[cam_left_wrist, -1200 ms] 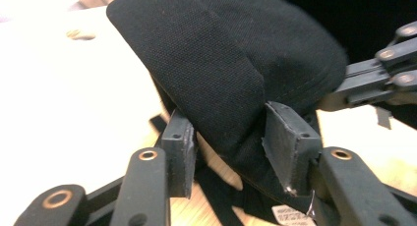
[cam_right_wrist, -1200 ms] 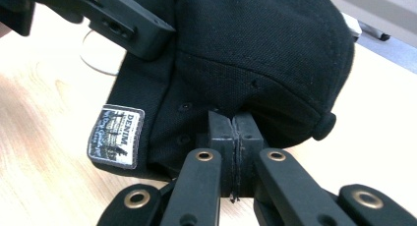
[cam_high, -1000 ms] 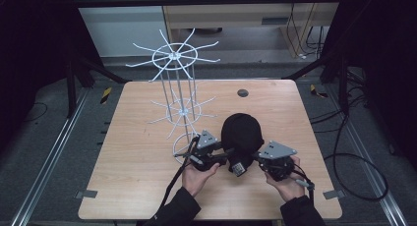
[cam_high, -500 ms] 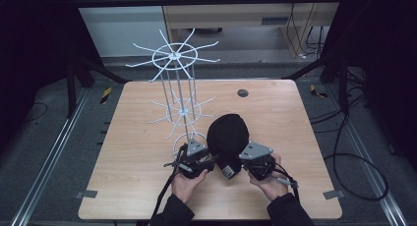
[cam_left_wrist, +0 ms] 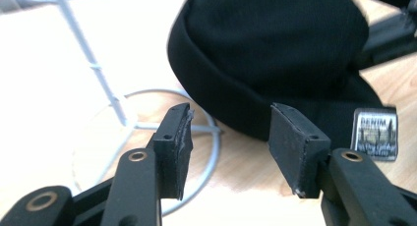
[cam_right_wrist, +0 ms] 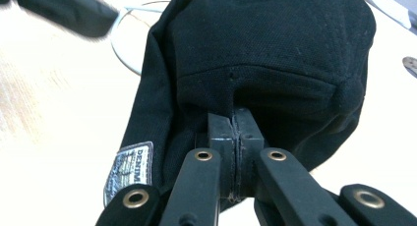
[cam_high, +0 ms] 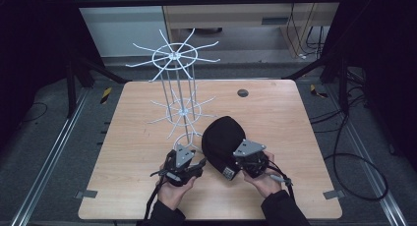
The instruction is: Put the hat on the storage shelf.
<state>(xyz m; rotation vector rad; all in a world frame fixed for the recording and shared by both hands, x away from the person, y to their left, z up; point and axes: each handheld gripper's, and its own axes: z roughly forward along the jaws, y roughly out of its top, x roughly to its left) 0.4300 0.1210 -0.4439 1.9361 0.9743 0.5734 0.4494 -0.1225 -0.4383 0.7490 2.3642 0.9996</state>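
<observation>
My right gripper [cam_right_wrist: 233, 137] stays clamped on the rear edge of the black cap [cam_high: 223, 142], which has shifted toward the wire rack [cam_high: 179, 100] base. My left gripper [cam_left_wrist: 228, 137] has just been opening; its jaws stand apart, empty, the cap's brim just ahead. I judge a two-handed grip comes next.

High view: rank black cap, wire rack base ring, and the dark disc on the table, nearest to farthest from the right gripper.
1. black cap: clamped in the right gripper, just left of it.
2. wire rack base ring: farther left, beyond the cap, beside the left gripper.
3. dark disc: far side of the table, near its back edge.
</observation>
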